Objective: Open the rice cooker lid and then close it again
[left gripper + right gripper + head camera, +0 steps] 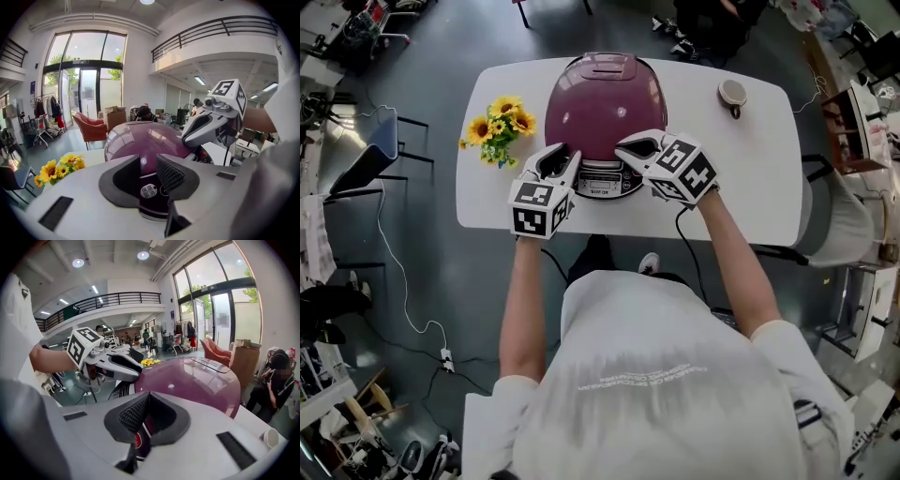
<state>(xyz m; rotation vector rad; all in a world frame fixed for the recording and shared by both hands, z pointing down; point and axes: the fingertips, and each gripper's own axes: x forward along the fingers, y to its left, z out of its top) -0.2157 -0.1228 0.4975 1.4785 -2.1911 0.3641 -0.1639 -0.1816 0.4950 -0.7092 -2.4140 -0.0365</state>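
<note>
Rice cooker, lid shut, sits near the table edge; left gripper apart, right gripper together at its front.

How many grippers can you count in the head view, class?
2. The left gripper is at the front left of the rice cooker, the right gripper at its front right. None appears hidden.

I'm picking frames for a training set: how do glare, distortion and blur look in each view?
Head view: evenly lit and sharp. Left gripper view: heavy fisheye with a black rim, bright windows, lamp glints on the rice cooker lid. Right gripper view: same fisheye, glints on the lid, mosaic over the face of a seated person.
</note>
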